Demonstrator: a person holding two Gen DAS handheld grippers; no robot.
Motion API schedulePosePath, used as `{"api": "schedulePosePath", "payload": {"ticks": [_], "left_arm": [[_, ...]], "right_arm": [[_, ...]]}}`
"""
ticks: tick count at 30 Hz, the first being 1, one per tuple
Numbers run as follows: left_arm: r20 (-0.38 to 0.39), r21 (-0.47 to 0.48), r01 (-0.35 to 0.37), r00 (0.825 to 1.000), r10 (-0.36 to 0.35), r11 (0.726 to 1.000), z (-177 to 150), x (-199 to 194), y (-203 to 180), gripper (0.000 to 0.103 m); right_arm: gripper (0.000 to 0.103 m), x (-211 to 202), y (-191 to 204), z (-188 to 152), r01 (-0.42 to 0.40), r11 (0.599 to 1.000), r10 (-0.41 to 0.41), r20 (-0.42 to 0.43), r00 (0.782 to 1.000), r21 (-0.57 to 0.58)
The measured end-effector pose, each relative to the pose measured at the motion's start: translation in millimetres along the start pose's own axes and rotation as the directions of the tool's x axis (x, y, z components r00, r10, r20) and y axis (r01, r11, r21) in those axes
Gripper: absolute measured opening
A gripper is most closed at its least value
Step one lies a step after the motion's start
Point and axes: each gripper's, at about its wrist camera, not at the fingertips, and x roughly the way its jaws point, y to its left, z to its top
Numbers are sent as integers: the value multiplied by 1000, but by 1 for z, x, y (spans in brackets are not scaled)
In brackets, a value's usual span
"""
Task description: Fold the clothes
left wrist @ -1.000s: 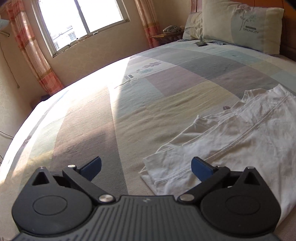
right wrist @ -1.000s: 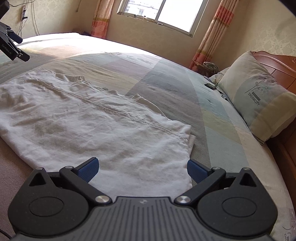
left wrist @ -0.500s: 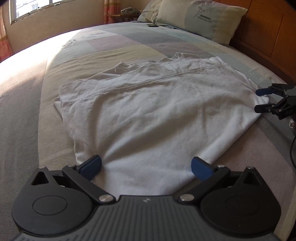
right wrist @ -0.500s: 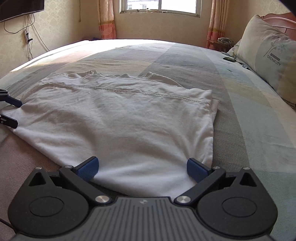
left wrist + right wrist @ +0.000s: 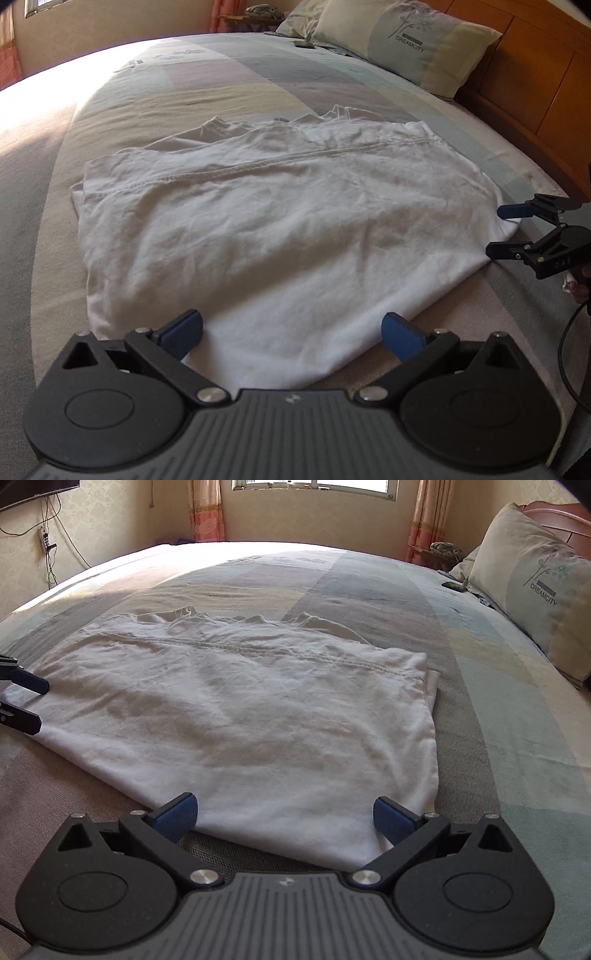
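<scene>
Lay folded and rumpled across the patchwork bedspread (image 5: 229, 92): white garment (image 5: 280, 229), well short of the pillow (image 5: 402, 40). Spread wide at its near left corner, gripping nothing: left gripper (image 5: 291, 330). Likewise wide and empty-handed at the near right corner: right gripper (image 5: 284, 812).

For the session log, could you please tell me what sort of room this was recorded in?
Most likely a home bedroom: a white garment lies on a made bed with a pillow against a wooden headboard, and a curtained window behind.

Your two wrist cameras look low and close across the bed (image 5: 229, 88), sharing the white garment (image 5: 236, 716) from neighbouring corners.
</scene>
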Motion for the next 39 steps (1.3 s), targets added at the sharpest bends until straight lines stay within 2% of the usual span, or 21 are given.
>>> {"api": "schedulePosePath", "payload": {"ticks": [2,3,5,8,10,12,14,17,19,21,24,25,27,29,32,35,38,39], "left_arm": [[-14,-4,-3,1000,3,1000,0,-9,4,102],[-13,-4,-7,1000,7,1000,5,-13,7,102],[22,-7,-14,1000,14,1000,24,-16,15,102],[93,-24,-13,996,15,1000,57,-11,27,102],[114,-63,9,994,-2,998,73,4,38,102],[112,-105,17,994,-5,994,81,20,50,102],[104,-142,10,995,5,990,83,35,61,102],[76,-174,-75,993,90,982,75,48,77,102],[116,-202,-61,990,86,977,68,44,92,102],[120,-230,-42,990,71,972,71,39,98,102],[134,-196,-86,984,114,977,88,32,91,102],[150,-183,-72,984,100,981,94,30,89,102],[151,-181,-9,988,36,983,107,35,86,102],[136,-190,37,991,-11,981,116,47,85,102],[108,-249,9,994,18,968,118,66,96,102],[104,-290,-52,991,85,956,117,75,110,102],[99,-305,-120,983,156,945,119,68,118,102],[103,-304,-126,981,164,944,119,61,117,102]], "right_arm": [[103,-4,-12,-9,-17,999,17,-6,1000,49],[103,-8,-16,-9,2,999,-1,-21,1000,47],[103,-12,-20,-1,12,999,-12,-5,1000,38],[103,-7,-23,33,4,999,-6,63,998,34],[103,7,-17,61,1,1000,-1,114,993,0],[103,31,-14,83,-5,1000,6,118,993,-10],[103,58,-16,93,-20,1000,20,87,996,-5],[103,92,-31,86,12,1000,-12,4,1000,-1],[103,88,-43,75,4,1000,-4,31,1000,-17],[103,80,-59,66,-7,1000,7,38,999,-1],[103,70,-80,67,49,995,-48,-10,999,85],[103,68,-89,69,70,989,-66,-30,997,131],[103,58,-95,76,71,982,-76,23,997,173],[103,53,-92,86,21,982,-36,77,996,188],[103,67,-80,105,-130,970,112,97,989,207],[103,96,-70,107,-152,970,150,27,988,192],[103,100,-73,97,-168,973,162,50,986,158],[103,94,-74,98,-135,976,131,38,991,173]]}}
